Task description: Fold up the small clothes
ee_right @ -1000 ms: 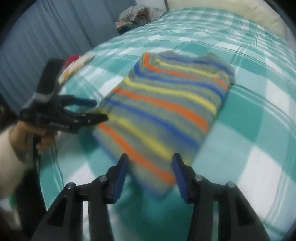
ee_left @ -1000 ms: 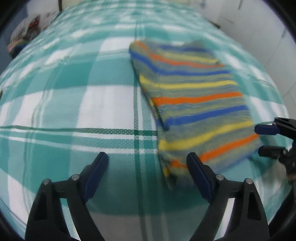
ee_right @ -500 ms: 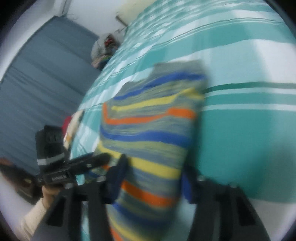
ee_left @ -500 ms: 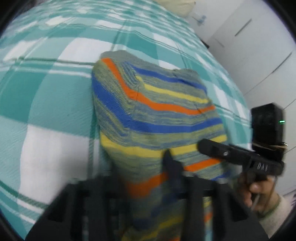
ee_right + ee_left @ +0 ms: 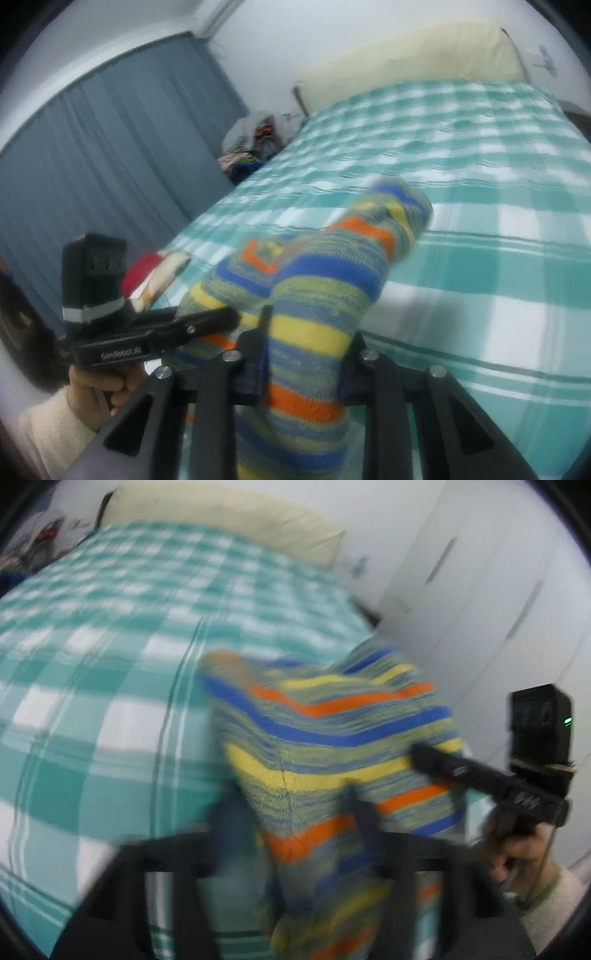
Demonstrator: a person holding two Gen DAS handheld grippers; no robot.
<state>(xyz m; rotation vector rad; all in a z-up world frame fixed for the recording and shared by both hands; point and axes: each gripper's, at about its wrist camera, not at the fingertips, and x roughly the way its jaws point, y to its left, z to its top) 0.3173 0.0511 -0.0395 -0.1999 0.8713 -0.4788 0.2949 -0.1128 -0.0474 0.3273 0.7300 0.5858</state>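
- Since a second ago: striped knit garment point(image 5: 332, 746) goes from flat on the checked bedspread point(image 5: 92, 686) to lifted, near edge raised, both cameras tilted up toward the headboard end.
- Bedspread: one, teal and white check, covers the bed; garment's far end appears to rest on it, the near end hangs from the grippers.
- Garment: one, small striped knit in orange, yellow, blue and grey-green, bunched into a hump between the two grippers.
- Right gripper point(image 5: 306, 354): clamped on the near edge, cloth fills the gap between the fingers.
- Left gripper point(image 5: 299, 812): blurred, cloth sits between the fingers, looks clamped on the same edge.
- Step in hand, my guess: carry the near edge over to the far edge. Keep both grippers level and equally apart so the fold line stays straight; lay down before letting go.
- Other: one cream pillow point(image 5: 406, 55), one clothes pile point(image 5: 255, 144).
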